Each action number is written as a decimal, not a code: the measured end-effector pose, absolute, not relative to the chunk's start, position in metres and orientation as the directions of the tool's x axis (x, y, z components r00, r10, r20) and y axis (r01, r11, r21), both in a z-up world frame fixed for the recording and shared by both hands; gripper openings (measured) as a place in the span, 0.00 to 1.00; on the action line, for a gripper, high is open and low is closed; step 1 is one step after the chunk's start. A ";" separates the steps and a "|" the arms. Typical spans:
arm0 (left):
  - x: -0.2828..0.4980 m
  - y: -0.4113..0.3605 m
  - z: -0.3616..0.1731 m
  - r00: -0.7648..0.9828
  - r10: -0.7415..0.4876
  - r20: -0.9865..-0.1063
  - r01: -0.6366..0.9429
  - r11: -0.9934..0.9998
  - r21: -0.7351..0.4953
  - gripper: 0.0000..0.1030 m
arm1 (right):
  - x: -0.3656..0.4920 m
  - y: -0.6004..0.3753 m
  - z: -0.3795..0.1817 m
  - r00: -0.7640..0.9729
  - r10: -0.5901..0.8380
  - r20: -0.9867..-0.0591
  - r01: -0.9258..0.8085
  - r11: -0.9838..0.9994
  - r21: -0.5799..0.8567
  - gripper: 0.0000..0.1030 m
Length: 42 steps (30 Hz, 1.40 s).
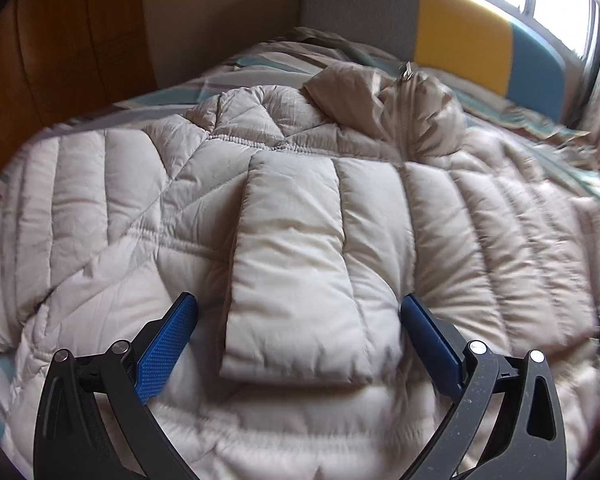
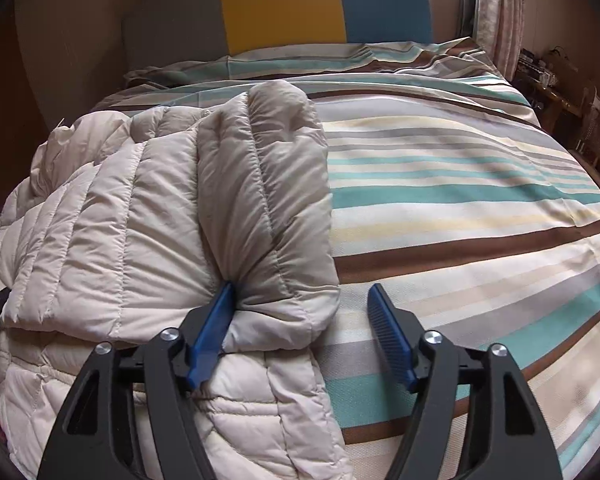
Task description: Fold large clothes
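Observation:
A beige quilted puffer jacket [image 1: 140,208] lies spread on the bed, its hood [image 1: 340,92] and zip bunched at the far end. One sleeve [image 1: 296,280] is folded flat across the body. My left gripper [image 1: 300,320] hovers over that sleeve's cuff with its jaws wide, and neither pad presses on the sleeve. In the right wrist view the jacket [image 2: 120,220] fills the left side. The other sleeve [image 2: 268,200] is folded inward along its edge. My right gripper [image 2: 302,308] is open around the cuff: the left pad brushes the fabric and the right pad stands apart.
The striped duvet [image 2: 460,200] stretches out to the right of the jacket. A grey, yellow and teal headboard [image 2: 284,4] closes the far end. A wooden wardrobe [image 1: 60,40] stands to the left, with a curtain [image 2: 496,8] and low furniture [image 2: 560,92] to the right.

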<state>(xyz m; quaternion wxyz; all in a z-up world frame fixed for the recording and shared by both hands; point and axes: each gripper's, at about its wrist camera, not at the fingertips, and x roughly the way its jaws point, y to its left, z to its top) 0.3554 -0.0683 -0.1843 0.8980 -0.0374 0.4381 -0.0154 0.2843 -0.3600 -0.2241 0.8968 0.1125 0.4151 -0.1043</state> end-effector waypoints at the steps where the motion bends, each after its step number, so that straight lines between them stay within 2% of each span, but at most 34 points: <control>1: 0.352 -0.061 -0.180 0.620 -0.073 -0.781 -0.007 0.995 -0.098 0.97 | 0.284 -0.360 -0.224 0.633 -0.096 -0.768 0.282 0.953 0.114 0.70; 4: 0.341 -0.027 -0.165 0.655 -0.053 -0.754 -0.060 0.991 -0.122 0.97 | 0.284 -0.360 -0.224 0.632 -0.110 -0.767 0.286 0.953 0.100 0.72; 10: 0.324 0.063 -0.146 0.687 0.144 -0.713 -0.240 0.970 -0.036 0.97 | 0.283 -0.360 -0.224 0.630 -0.125 -0.767 0.295 0.952 0.087 0.75; 14: 0.309 0.126 -0.145 0.646 0.249 -0.721 -0.379 0.925 -0.020 0.97 | 0.283 -0.360 -0.224 0.630 -0.126 -0.767 0.296 0.951 0.087 0.75; 20: 0.266 0.220 -0.146 0.600 0.320 -0.733 -0.595 0.791 -0.141 0.97 | 0.283 -0.360 -0.224 0.630 -0.124 -0.766 0.297 0.951 0.090 0.76; 24: 0.242 0.260 -0.146 0.534 0.446 -0.718 -0.720 0.685 -0.110 0.97 | 0.283 -0.361 -0.224 0.631 -0.122 -0.766 0.297 0.950 0.093 0.76; 28: 0.224 0.294 -0.157 0.459 0.472 -0.752 -0.788 0.608 -0.100 0.97 | 0.284 -0.362 -0.224 0.632 -0.121 -0.766 0.298 0.950 0.096 0.77; 32: 0.223 0.314 -0.175 0.428 0.444 -0.787 -0.814 0.567 -0.123 0.82 | 0.283 -0.363 -0.224 0.632 -0.122 -0.766 0.298 0.950 0.094 0.77; 37: 0.235 0.318 -0.194 0.404 0.415 -0.815 -0.833 0.535 -0.140 0.81 | 0.283 -0.362 -0.224 0.631 -0.126 -0.766 0.300 0.949 0.091 0.78; 39: 0.237 0.317 -0.195 0.399 0.435 -0.807 -0.840 0.526 -0.132 0.67 | 0.283 -0.362 -0.224 0.630 -0.129 -0.766 0.302 0.949 0.089 0.78; 41: 0.236 0.312 -0.196 0.390 0.448 -0.804 -0.846 0.519 -0.121 0.64 | 0.284 -0.362 -0.224 0.630 -0.129 -0.766 0.302 0.949 0.088 0.78; 42: 0.237 0.309 -0.195 0.387 0.457 -0.801 -0.843 0.527 -0.106 0.52 | 0.284 -0.362 -0.225 0.630 -0.130 -0.766 0.302 0.949 0.088 0.78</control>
